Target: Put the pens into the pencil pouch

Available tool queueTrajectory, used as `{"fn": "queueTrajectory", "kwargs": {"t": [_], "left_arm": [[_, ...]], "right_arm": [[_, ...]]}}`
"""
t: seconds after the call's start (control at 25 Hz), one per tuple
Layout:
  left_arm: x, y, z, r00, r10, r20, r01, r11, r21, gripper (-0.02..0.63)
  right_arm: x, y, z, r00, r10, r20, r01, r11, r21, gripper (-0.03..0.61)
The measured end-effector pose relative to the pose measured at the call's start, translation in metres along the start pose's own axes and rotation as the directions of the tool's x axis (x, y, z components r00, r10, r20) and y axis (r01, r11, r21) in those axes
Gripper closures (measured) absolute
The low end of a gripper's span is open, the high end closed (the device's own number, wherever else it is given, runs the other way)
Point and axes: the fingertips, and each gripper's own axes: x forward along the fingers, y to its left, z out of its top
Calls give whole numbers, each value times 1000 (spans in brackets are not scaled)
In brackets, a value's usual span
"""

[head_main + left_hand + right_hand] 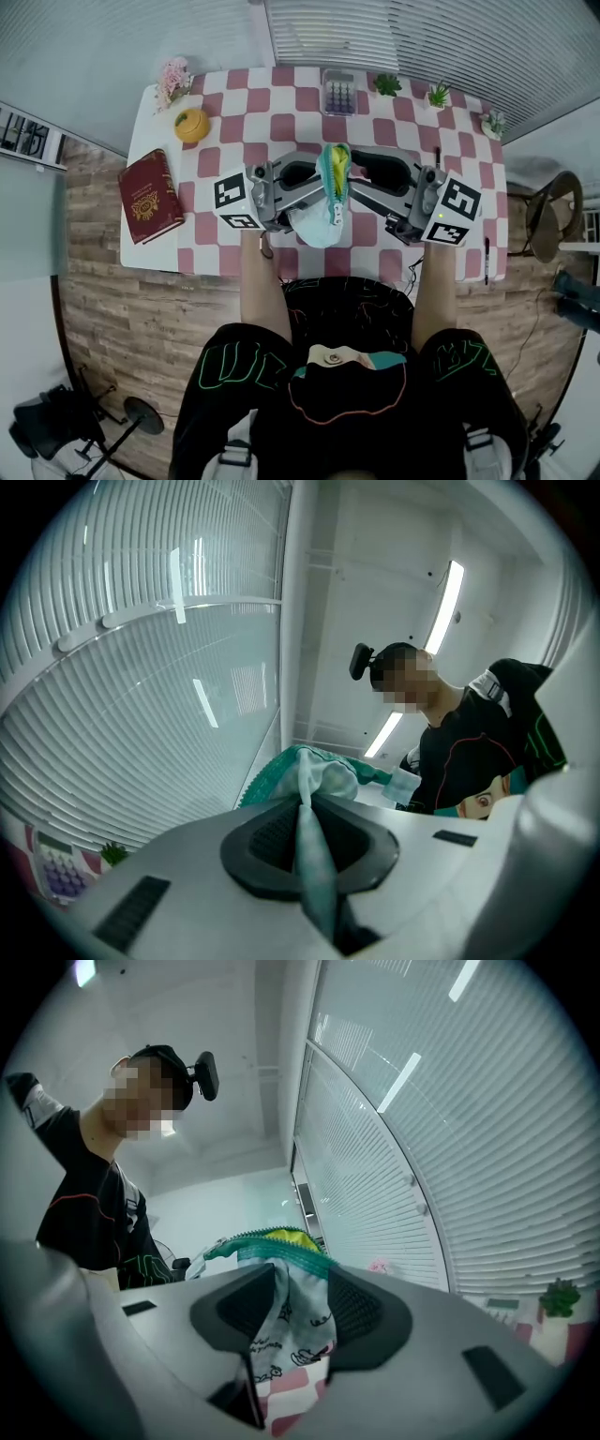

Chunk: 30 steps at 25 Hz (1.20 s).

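Observation:
A pale printed pencil pouch point(328, 211) with a green zip hangs over the pink-and-white checkered table point(281, 124), between both grippers. Its mouth faces away from me and shows yellow inside point(339, 159). My left gripper point(314, 195) is shut on the pouch's fabric point(314, 778), which is pinched thin between its pads. The jaws of my right gripper point(354, 192) stand wide apart, with the pouch wall point(267, 1241) hanging loosely in the gap. A black pen point(487, 261) lies on the table's near right corner, away from both grippers.
A red book point(150, 195) lies at the table's left edge. A yellow ornament point(191, 124) and pink flowers point(172, 80) sit behind it. A calculator point(338, 93) and small potted plants point(438, 95) line the far edge below the window blinds. A chair point(553, 216) stands right.

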Motion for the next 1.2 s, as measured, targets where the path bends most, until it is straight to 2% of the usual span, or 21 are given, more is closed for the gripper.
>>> {"fn": "queueTrajectory", "kwargs": {"t": [0.2,0.36,0.48,0.64,0.96,1.2], "left_arm": [[4,-8,-2,998,-56,-20,56,998,-20,592],[3,-2,-11,996,-9,-84,8,1000,-7,595],[1,-2,-12,995,8,-101,-7,1000,12,597],[-1,-4,-16,992,35,-125,-31,999,37,596],[-13,-7,-19,993,75,-91,-73,997,32,598],[-23,-8,-12,994,108,4,-108,994,27,607]], "right_arm": [[-1,10,0,999,46,-3,-46,999,-21,422],[-4,11,-7,999,12,-48,-16,996,-86,481],[-5,12,-8,998,1,-57,-7,993,-114,531],[-8,15,-13,997,-15,-77,4,990,-138,552],[-25,18,-22,997,-32,-77,22,992,-126,561],[-57,18,-15,998,-59,-22,56,992,-115,561]]}}
